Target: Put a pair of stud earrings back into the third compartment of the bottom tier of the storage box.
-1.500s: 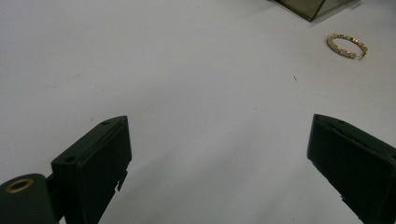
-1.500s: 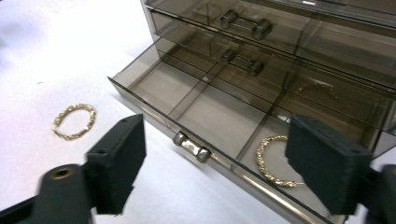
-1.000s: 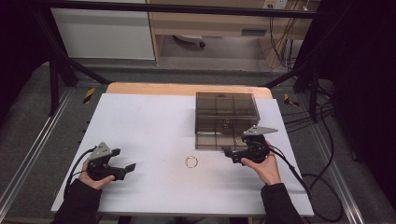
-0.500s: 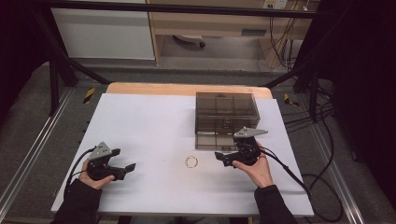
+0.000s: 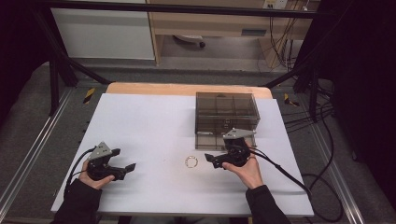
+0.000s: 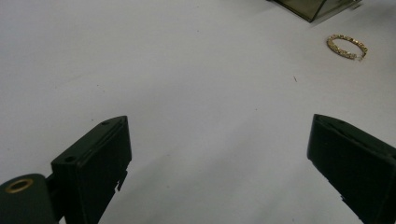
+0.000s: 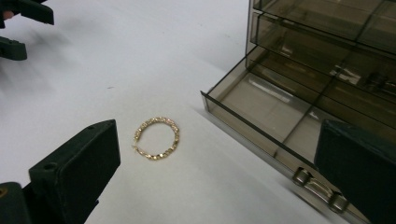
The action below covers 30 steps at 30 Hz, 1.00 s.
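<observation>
A thin gold bracelet lies flat on the white table, just in front of a smoky clear drawer box. The box's bottom drawer is pulled out and looks empty, with a metal handle on its front. My right gripper is open, low over the table between the bracelet and the drawer, holding nothing. My left gripper is open too, resting near the table's front left and pointing across bare table toward the bracelet.
The drawer box stands at the back right of the table, its upper drawers shut. A black cable trails from the right gripper off the right edge. The other gripper shows far off in the right gripper view.
My right gripper has moved left and a little nearer to me, away from the drawer front and closer to the bracelet. The left gripper has stayed still.
</observation>
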Each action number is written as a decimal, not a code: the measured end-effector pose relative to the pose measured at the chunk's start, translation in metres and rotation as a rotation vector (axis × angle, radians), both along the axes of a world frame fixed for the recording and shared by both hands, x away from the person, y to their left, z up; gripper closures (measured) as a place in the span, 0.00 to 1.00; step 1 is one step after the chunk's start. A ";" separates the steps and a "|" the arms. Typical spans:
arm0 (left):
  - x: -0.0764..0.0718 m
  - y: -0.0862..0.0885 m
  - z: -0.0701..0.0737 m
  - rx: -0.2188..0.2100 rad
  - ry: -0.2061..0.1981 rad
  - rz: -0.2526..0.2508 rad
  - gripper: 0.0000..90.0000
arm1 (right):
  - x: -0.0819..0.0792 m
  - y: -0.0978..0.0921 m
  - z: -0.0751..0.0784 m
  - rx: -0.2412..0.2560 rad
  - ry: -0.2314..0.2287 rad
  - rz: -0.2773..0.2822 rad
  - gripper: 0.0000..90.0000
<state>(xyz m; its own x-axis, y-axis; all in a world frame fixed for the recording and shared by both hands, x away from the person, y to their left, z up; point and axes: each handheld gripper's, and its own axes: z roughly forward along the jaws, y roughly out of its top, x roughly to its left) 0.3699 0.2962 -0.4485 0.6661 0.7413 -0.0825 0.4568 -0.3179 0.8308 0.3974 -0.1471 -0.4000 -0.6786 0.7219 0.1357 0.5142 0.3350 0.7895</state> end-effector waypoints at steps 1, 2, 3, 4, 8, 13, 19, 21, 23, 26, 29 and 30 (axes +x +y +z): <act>0.000 0.000 0.000 0.000 0.000 0.000 0.07 | 0.000 0.002 0.000 0.001 0.001 0.000 0.01; 0.000 0.000 0.000 0.000 0.000 0.000 0.07 | 0.000 0.004 0.000 0.000 0.002 0.001 0.01; 0.000 0.000 0.000 0.000 0.000 -0.001 0.07 | -0.001 0.006 0.000 0.003 0.002 0.004 0.01; 0.000 0.000 0.000 0.000 0.000 0.000 0.07 | -0.001 0.009 0.000 0.002 0.001 0.009 0.01; 0.000 0.000 0.000 0.000 0.000 0.000 0.07 | -0.001 0.017 -0.002 0.002 0.006 0.022 0.01; 0.000 0.000 0.000 -0.002 0.000 0.001 0.07 | -0.002 0.024 -0.005 -0.008 0.007 0.034 0.01; 0.000 0.000 0.000 -0.002 0.000 0.002 0.07 | -0.003 0.034 -0.006 0.003 0.007 0.046 0.02; 0.000 0.000 0.000 0.000 0.001 0.001 0.07 | -0.003 0.038 -0.007 -0.003 0.009 0.049 0.02; 0.000 0.000 0.000 0.000 0.000 0.000 0.07 | -0.003 0.042 -0.008 0.000 0.009 0.054 0.02; 0.000 0.000 0.000 -0.002 0.000 0.002 0.07 | -0.002 0.048 -0.010 0.002 0.006 0.057 0.02; 0.000 0.000 0.000 -0.001 -0.001 0.000 0.07 | -0.002 0.052 -0.012 0.001 0.013 0.054 0.03; 0.000 0.000 0.000 0.000 -0.001 0.000 0.07 | -0.002 0.054 -0.013 -0.004 0.013 0.056 0.03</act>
<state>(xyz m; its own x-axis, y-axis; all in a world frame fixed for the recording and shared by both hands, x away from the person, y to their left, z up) 0.3698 0.2962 -0.4483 0.6661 0.7413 -0.0822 0.4562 -0.3178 0.8312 0.3953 -0.0933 -0.4131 -0.7158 0.6837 0.1419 0.5049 0.3664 0.7816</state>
